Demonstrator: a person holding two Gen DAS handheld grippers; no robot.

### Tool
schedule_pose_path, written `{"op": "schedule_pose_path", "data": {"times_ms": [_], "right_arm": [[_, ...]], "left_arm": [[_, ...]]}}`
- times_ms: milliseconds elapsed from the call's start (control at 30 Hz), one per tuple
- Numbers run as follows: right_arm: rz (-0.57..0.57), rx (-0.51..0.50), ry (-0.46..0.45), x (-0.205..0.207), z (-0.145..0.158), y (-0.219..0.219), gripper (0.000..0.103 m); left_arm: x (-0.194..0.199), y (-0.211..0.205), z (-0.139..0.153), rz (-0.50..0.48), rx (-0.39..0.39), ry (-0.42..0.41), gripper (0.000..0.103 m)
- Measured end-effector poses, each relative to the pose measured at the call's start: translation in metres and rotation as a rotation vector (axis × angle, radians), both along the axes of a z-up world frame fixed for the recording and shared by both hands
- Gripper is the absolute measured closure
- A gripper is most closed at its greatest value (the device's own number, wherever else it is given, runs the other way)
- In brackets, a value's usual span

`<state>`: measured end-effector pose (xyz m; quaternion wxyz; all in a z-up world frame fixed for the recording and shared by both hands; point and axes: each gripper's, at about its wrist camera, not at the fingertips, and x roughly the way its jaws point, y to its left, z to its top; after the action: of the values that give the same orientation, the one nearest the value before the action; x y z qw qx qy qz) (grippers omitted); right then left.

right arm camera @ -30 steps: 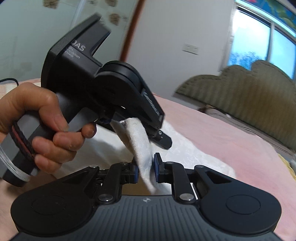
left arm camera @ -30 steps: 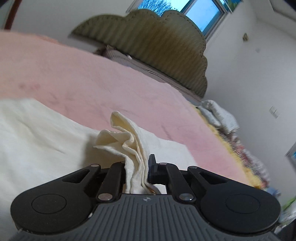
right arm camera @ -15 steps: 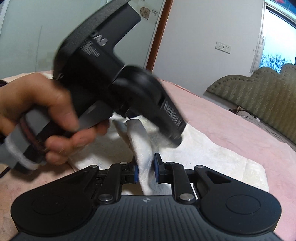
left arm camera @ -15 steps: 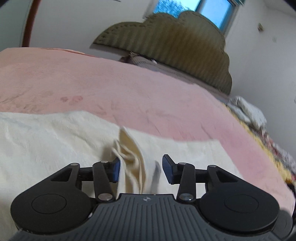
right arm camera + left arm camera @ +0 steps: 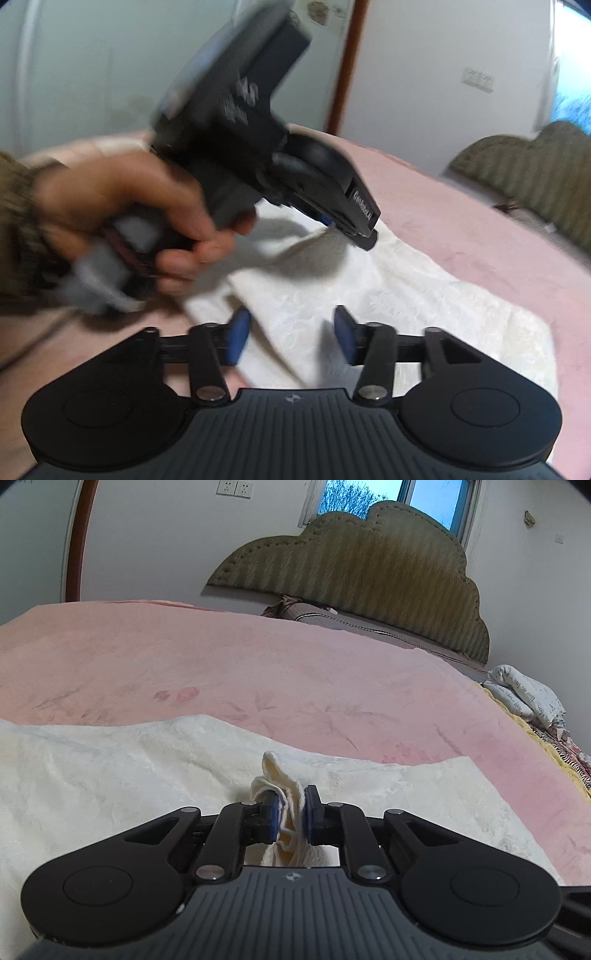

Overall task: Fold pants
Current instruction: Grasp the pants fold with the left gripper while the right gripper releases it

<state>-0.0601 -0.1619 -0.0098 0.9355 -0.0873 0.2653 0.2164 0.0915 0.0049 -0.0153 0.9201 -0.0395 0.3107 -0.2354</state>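
Note:
Cream-white pants lie spread on a pink bed blanket. In the left wrist view my left gripper is shut on a bunched fold of the pants, low over the cloth. In the right wrist view my right gripper is open and empty, just above the flat pants. The left gripper, held by a hand, shows there blurred, its tip down at the far edge of the pants.
An olive scalloped headboard stands at the far end of the bed. A rolled pillow lies under it. Folded printed bedding sits at the bed's right edge. A wall and door frame are behind.
My right gripper has opened and let go of the fold; the cloth now lies flat under it. My left gripper opened, then shut again on a fold lower down.

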Motion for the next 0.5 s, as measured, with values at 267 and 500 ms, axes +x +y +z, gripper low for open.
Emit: {"op": "schedule_pose_path", "data": {"times_ms": [267, 500], "right_arm": [[-0.385, 0.234, 0.016, -0.025, 0.015, -0.106, 0.05], [-0.458, 0.139, 0.102, -0.017, -0.006, -0.1, 0.049]], "left_arm": [[0.001, -0.005, -0.001, 0.002, 0.048, -0.03, 0.081], [-0.006, 0.005, 0.013, 0.075, 0.11, -0.134, 0.063]]}}
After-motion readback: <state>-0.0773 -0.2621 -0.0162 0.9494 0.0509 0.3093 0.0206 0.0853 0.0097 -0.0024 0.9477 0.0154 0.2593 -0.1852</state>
